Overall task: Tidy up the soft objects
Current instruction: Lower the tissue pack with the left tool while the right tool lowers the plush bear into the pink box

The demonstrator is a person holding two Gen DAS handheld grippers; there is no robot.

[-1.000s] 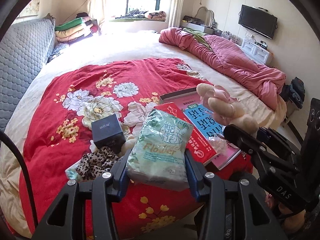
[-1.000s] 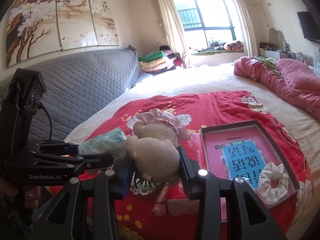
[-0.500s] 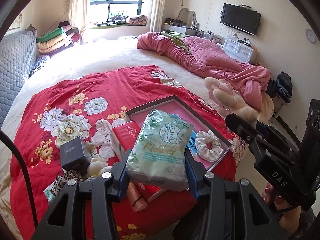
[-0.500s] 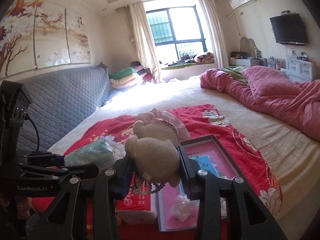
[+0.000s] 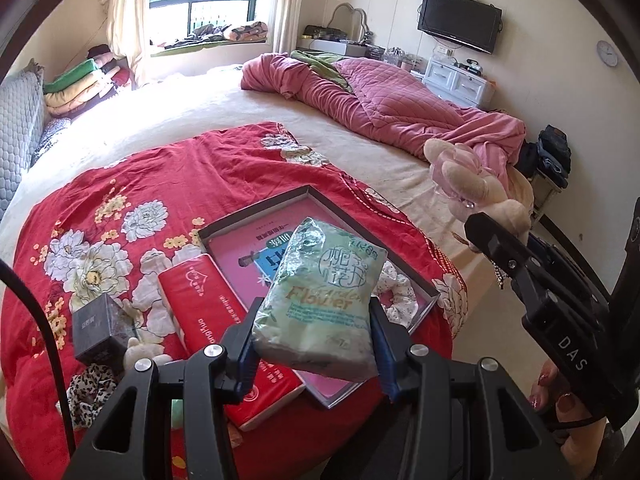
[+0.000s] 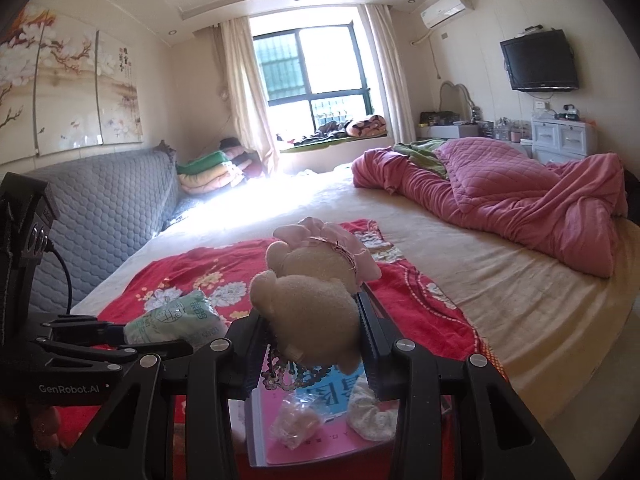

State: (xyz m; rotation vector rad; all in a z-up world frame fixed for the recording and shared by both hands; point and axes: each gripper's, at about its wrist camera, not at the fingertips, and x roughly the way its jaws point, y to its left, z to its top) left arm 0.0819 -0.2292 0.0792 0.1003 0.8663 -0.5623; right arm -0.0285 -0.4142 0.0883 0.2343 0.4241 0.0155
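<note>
Both tools grip: left (image 5: pixel 314 346) tissue pack (image 5: pixel 320 300), right (image 6: pixel 310 342) plush (image 6: pixel 308 300); black box (image 5: pixel 98 328) left-view only.

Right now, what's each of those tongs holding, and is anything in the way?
Left tongs shut on green tissue pack. Right tongs shut on plush toy. Both above shallow box on bed. Nothing blocking.
</note>
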